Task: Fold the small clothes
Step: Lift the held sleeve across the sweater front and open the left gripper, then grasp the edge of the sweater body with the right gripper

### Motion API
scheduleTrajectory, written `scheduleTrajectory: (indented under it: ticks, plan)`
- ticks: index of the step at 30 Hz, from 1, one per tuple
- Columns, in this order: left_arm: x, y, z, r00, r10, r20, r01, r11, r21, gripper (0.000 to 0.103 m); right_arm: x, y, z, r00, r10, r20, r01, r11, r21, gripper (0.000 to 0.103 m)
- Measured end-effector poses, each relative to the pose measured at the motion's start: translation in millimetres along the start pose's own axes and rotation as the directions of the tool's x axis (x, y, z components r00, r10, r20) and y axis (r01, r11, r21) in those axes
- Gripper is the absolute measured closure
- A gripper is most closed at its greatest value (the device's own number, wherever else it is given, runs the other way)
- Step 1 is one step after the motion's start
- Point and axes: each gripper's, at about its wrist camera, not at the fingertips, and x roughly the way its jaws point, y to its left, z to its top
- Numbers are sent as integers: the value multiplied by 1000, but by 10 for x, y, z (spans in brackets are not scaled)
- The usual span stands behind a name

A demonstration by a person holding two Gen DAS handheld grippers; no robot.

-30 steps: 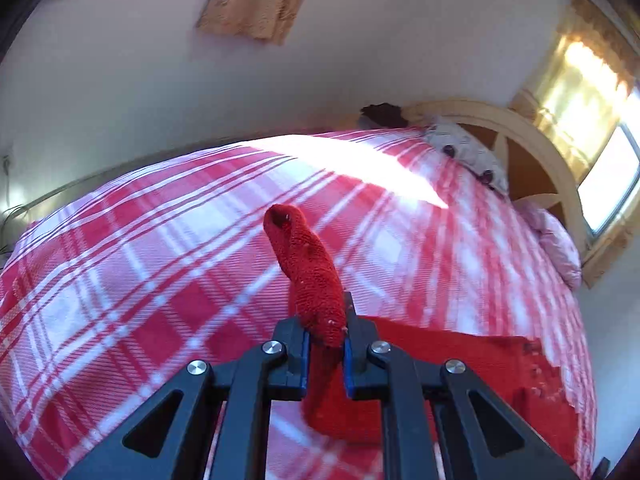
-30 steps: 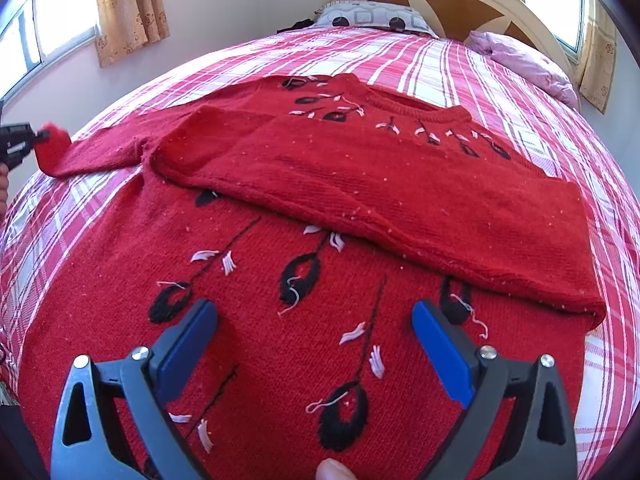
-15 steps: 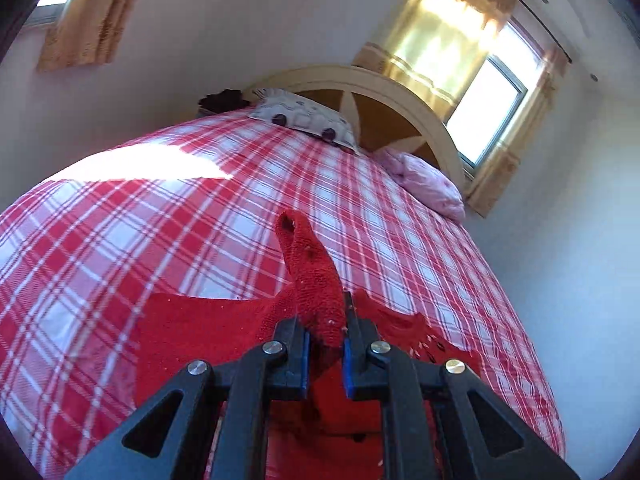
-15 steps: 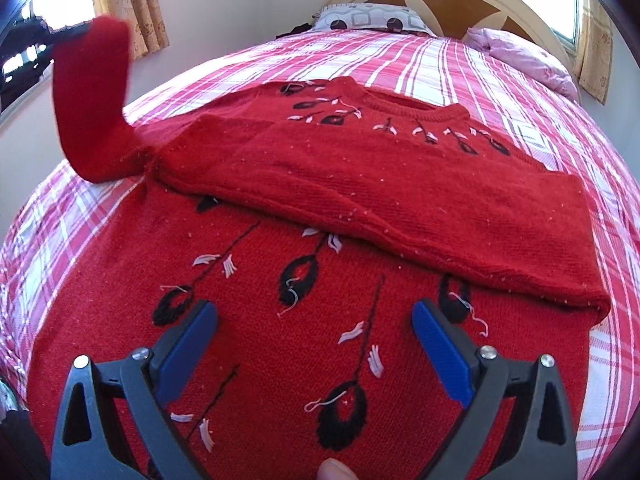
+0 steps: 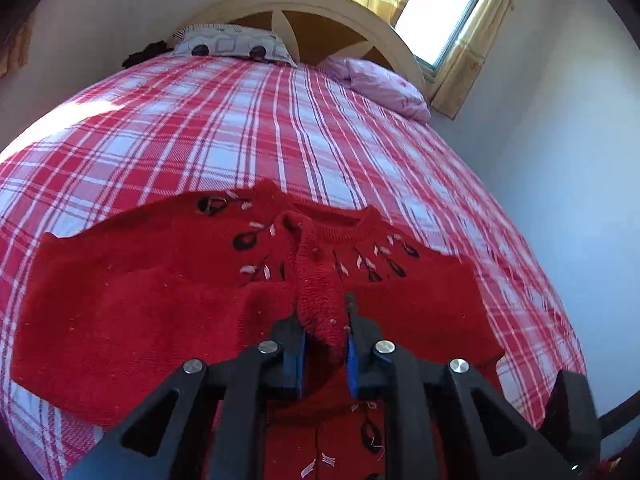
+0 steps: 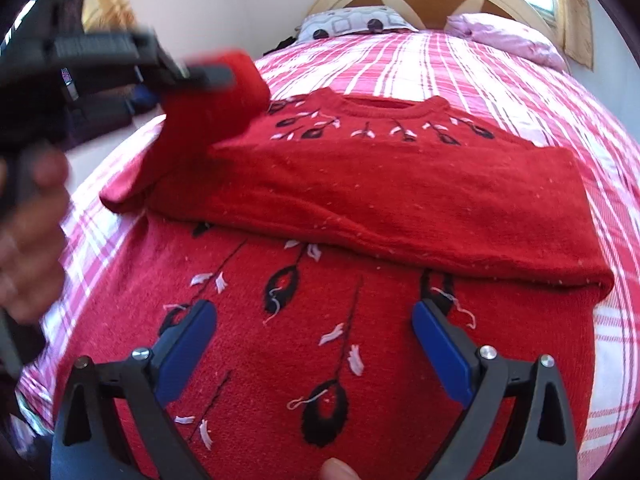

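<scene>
Left gripper (image 5: pixel 325 334) pinches sweater (image 6: pixel 360 320) sleeve (image 5: pixel 320 280); right gripper (image 6: pixel 314 334) spread wide; pillows (image 5: pixel 232 42) beyond.

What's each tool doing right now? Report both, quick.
Left tool: jaws just opening, but still pinching the red sweater's sleeve cuff.
Right tool: open, holding nothing, over the sweater.

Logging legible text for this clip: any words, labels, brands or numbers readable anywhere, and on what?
None readable.
The red sweater carries only embroidered feather motifs, no lettering.
The patterned pillow shows shapes, not text.
A small mark on the left gripper body is too blurred to read.
</scene>
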Motion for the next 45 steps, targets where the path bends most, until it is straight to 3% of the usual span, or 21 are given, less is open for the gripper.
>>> scheduleTrajectory:
  ticks: [3,6,8,9,10,14,18,21,22,25,28,31,38,42,45]
  plan:
    - [75,-43,-96,999,14,-44,-11,998,58,86,-27,-106,9,999,36,15,-36,998,55,3]
    - [-101,-41,-124,1000,8,-3,-8,994,109,83,-39,-163,10,998,63,25,-65,994,88,3]
    - [-232,-66,-139,999,-5,44,-2,990,143,57,-38,-167,15,997,66,28,-69,993,92,3]
    - [-308,-85,-141,997,-3,72,-9,985,170,27,-36,-164,16,998,65,27,-67,994,91,3]
    - [-339,-94,-138,995,1,100,-19,983,184,12,-30,-157,19,998,60,24,-62,994,89,3]
    - [-379,-70,-65,991,-30,128,4,980,198,12,-10,-121,19,999,34,13,-35,997,70,3]
    - [-492,174,-29,976,76,204,-110,981,162,12,-72,-151,-2,998,42,37,-45,996,82,5]
    - [-599,506,-89,933,248,259,-288,949,127,12,-112,-237,3,995,88,44,-93,988,126,14]
    - [-633,682,-128,911,313,270,-349,932,96,12,-120,-273,22,994,105,38,-110,983,146,18]
    - [-673,1132,-220,874,413,255,-425,905,-6,12,-146,-308,130,989,142,38,-147,970,193,24]
    - [-683,1517,-290,877,433,206,-417,901,-120,12,-108,-325,325,983,182,29,-184,953,241,26]
    - [-703,1734,-303,904,386,184,-346,913,-216,12,-100,-269,555,981,190,41,-195,955,223,31]
    - [-614,1621,-334,903,385,192,-360,920,-151,12,349,-299,867,975,222,-31,-202,929,311,36]
    - [-587,1605,-322,898,401,183,-381,915,-133,12,615,-272,903,966,250,-64,-213,912,351,53]
    - [-567,1615,-324,898,406,171,-388,912,-131,12,650,-190,909,961,270,-62,-234,911,338,86]
